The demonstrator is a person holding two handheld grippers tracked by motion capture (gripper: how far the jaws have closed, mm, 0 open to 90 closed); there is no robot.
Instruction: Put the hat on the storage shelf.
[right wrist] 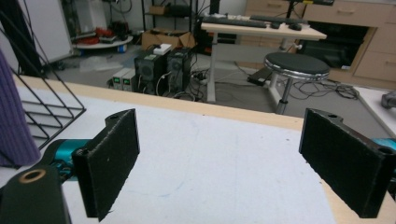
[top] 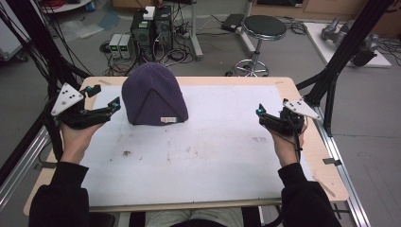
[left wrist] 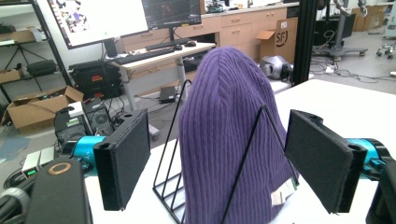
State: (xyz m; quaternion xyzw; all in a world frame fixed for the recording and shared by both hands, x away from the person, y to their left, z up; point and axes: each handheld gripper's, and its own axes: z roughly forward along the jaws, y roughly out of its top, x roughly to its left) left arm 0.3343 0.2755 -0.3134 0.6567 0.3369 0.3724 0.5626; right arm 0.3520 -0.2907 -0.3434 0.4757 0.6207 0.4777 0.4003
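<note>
We hold the left gripper (left wrist: 224, 172), jaws wide, facing the purple beanie (left wrist: 229, 135) draped on its wire rack (left wrist: 170, 186); the right gripper (right wrist: 233, 168) waits wide.

You see a ribbed purple knit hat (left wrist: 224, 135) on a thin black wire rack (left wrist: 170, 186); matt white table cover (top: 222, 151).

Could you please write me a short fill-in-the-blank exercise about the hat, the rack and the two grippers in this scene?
1. The knitted hat draped over the wire rack is ____ in colour.
2. The gripper nearer the hat is the ____ gripper.
3. The jaws of the left gripper stand ____, holding nothing.
4. The right gripper hovers over the white table cover with its jaws ____.

Missing words: purple; left; open; open
</note>
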